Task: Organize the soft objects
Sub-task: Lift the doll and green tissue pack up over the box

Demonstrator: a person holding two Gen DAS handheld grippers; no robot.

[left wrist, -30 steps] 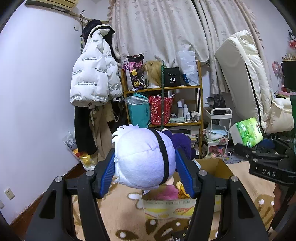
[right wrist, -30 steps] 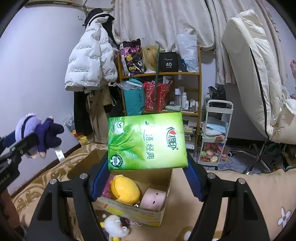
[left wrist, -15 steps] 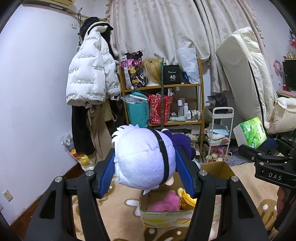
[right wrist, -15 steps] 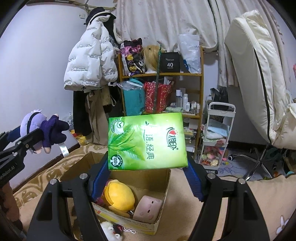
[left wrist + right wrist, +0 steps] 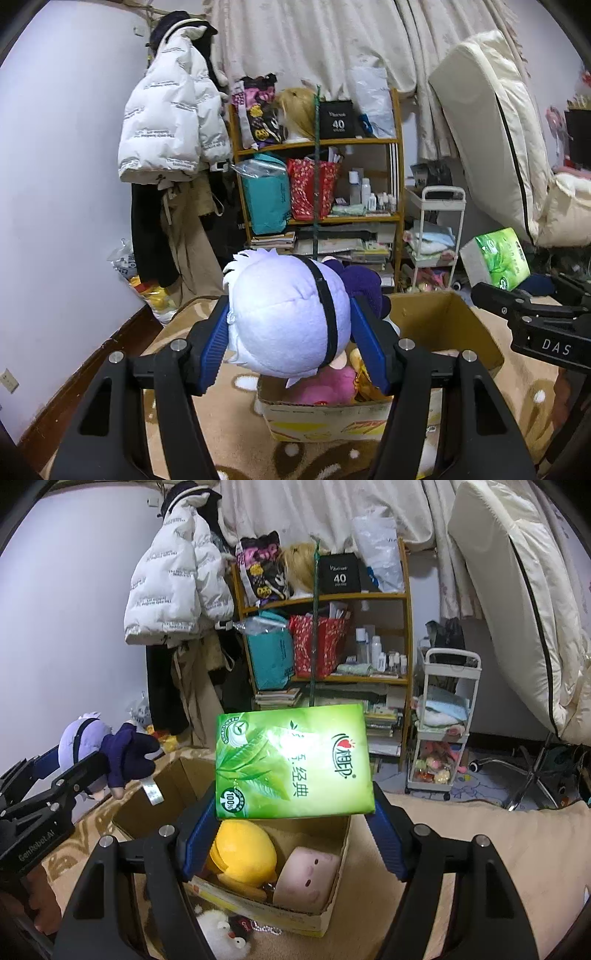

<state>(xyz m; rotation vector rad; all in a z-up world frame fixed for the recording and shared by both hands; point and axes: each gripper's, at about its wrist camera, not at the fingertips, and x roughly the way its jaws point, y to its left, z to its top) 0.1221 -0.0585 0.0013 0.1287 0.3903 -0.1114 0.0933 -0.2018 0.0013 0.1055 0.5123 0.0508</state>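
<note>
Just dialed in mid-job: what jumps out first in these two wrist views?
The left gripper clamps a white-haired plush doll above the open cardboard box. The right gripper squeezes a bright green tissue pack over the same box, where a yellow plush and pink plush already lie.

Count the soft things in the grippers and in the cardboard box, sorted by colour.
White-haired plush doll in left gripper: 1
Green tissue pack in right gripper: 1
Yellow plush in cardboard box: 1
Pink plush: 2
Total: 5
</note>
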